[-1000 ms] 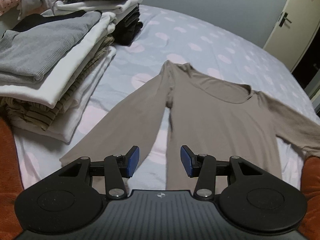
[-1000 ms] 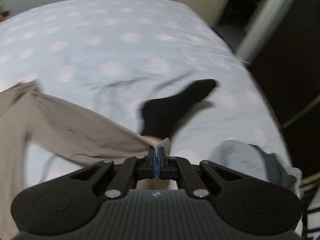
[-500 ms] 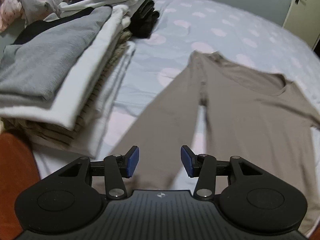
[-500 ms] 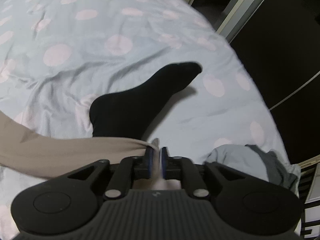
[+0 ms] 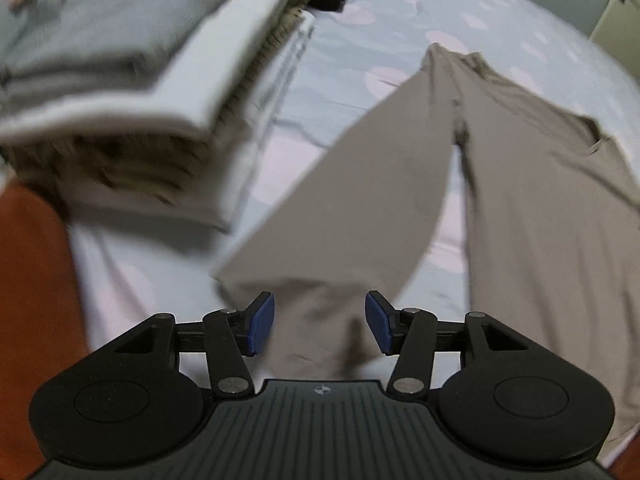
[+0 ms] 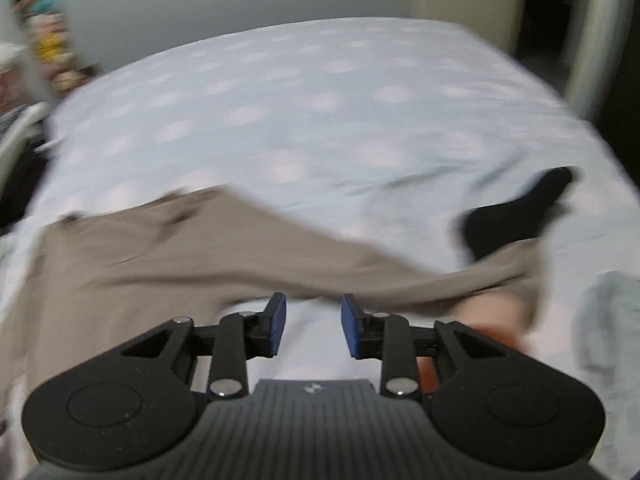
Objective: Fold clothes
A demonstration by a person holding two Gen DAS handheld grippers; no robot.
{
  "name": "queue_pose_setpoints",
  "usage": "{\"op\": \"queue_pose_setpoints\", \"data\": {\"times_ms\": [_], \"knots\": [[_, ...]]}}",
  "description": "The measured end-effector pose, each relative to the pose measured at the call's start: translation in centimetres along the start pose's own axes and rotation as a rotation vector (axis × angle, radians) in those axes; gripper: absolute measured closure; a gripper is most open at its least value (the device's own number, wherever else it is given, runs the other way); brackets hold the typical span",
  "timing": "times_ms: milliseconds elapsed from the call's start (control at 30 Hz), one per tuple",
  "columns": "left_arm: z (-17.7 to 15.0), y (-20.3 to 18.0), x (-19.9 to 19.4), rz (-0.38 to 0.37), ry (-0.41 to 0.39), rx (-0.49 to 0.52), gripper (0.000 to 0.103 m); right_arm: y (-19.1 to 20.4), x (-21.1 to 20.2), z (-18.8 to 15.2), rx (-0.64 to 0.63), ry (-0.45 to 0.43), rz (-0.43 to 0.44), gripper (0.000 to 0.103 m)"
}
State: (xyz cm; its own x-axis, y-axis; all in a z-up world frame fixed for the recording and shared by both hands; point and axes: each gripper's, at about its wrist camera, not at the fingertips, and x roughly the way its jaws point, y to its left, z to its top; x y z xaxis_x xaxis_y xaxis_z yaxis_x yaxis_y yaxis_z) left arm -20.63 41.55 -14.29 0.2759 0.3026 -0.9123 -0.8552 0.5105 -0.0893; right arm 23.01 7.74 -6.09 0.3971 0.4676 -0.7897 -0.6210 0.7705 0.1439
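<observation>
Tan long-sleeved shirt (image 5: 532, 216) spread flat on the dotted bed (image 5: 400, 20), centre to right of frame; no fold made yet. Stack of folded clothes (image 5: 132, 80) upper left, done. Left gripper (image 5: 320, 322) fingers opening, wide apart, straddling the sleeve cuff without pressing. Right gripper (image 6: 312, 325) fingers opening, nothing between them, other sleeve just beyond. Black sock (image 6: 516, 212) and grey garment (image 6: 612, 328) at right, unfolded.
</observation>
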Motion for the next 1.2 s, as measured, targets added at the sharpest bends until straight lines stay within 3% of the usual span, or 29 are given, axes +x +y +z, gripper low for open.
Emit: {"op": "queue_pose_setpoints", "data": {"times_ms": [100,200,233,300,333,367,567,833,933,1000,1200], "knots": [[-0.9,-1.3,0.7,-0.039,-0.018,0.020,0.044,4.0,0.1,-2.0,-0.019,0.015,0.098,0.066],[-1.6,-2.6,2.0,0.019,-0.024,0.081,0.047,6.5,0.5,-3.9,-0.006,0.017,0.145,0.066],[-1.8,-2.7,2.3,0.041,-0.022,0.087,0.060,7.0,0.7,-4.7,0.014,0.021,0.158,0.066],[-2.1,-2.7,2.5,0.063,-0.033,0.089,0.073,7.8,1.0,-6.3,0.057,0.032,0.184,0.065],[-2.1,-2.4,2.2,0.050,-0.041,0.077,0.089,8.2,1.1,-7.1,0.072,0.037,0.185,0.065],[-2.2,-2.0,1.7,0.036,-0.051,0.063,0.095,8.2,1.3,-7.9,0.085,0.048,0.181,0.065],[-0.6,0.3,-4.7,-0.036,-0.194,-0.022,0.097,7.8,2.0,-11.4,0.142,0.107,0.159,0.065],[5.5,1.8,-15.7,-0.055,-0.495,-0.012,0.098,8.0,1.8,-12.2,0.133,0.113,0.168,0.066],[7.3,1.7,-18.1,0.021,-0.591,0.047,0.098,8.1,1.9,-12.2,0.129,0.116,0.171,0.066],[8.3,1.9,-18.8,0.083,-0.612,0.076,0.098,7.9,2.0,-12.3,0.132,0.121,0.171,0.066],[11.2,4.6,-16.3,0.258,-0.565,0.079,0.098,7.5,2.2,-12.3,0.144,0.130,0.163,0.066]]}}
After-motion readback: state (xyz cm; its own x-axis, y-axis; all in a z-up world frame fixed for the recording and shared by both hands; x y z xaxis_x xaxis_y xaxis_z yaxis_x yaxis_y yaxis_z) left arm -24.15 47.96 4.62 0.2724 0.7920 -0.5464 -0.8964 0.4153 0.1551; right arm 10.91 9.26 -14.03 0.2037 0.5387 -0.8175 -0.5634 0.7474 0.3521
